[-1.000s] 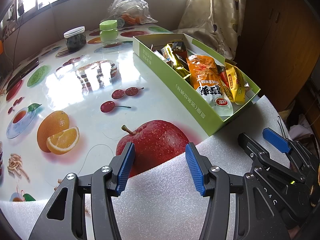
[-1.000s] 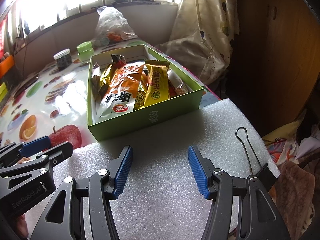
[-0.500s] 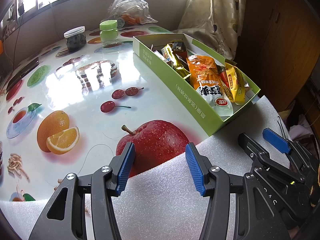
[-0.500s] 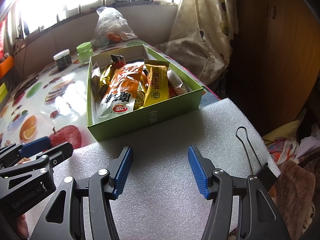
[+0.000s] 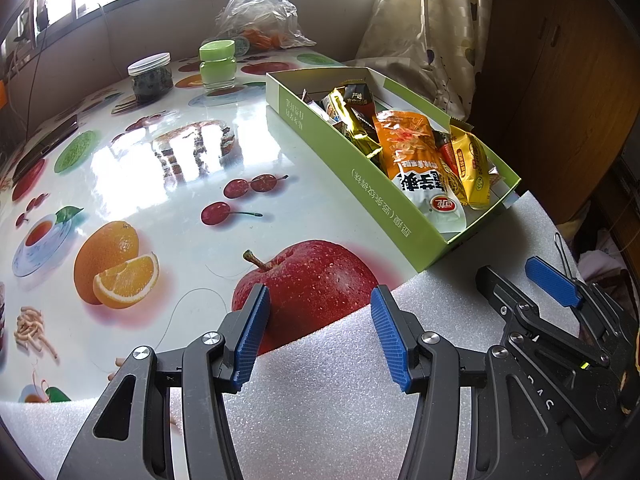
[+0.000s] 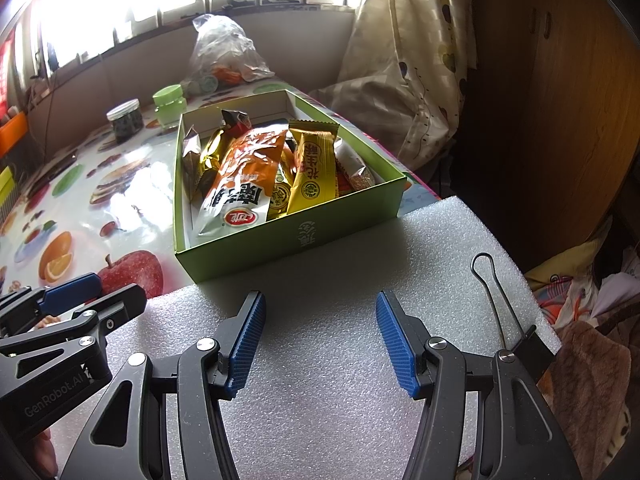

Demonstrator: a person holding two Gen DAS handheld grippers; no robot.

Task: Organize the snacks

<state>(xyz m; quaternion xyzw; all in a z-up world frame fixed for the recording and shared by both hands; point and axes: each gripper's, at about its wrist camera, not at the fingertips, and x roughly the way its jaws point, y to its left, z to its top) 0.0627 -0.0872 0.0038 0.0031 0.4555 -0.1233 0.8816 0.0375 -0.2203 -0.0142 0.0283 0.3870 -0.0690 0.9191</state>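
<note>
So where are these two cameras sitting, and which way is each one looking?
Left wrist: on the left gripper, looking down over the foam sheet and fruit-print table; its own open fingers show, the right gripper beside them.
Right wrist: on the right gripper, facing the green snack box; its open fingers show, the left gripper at left.
Shared: the box, foam, both jars and the plastic bag.

I'm looking at a home: a fruit-print oilcloth [image 5: 168, 184] covers the counter, a patterned curtain [image 6: 404, 60] hangs by the far window [image 6: 160, 4], jars [image 5: 150, 76] nearby, a wooden cupboard [image 6: 552, 100] right.
</note>
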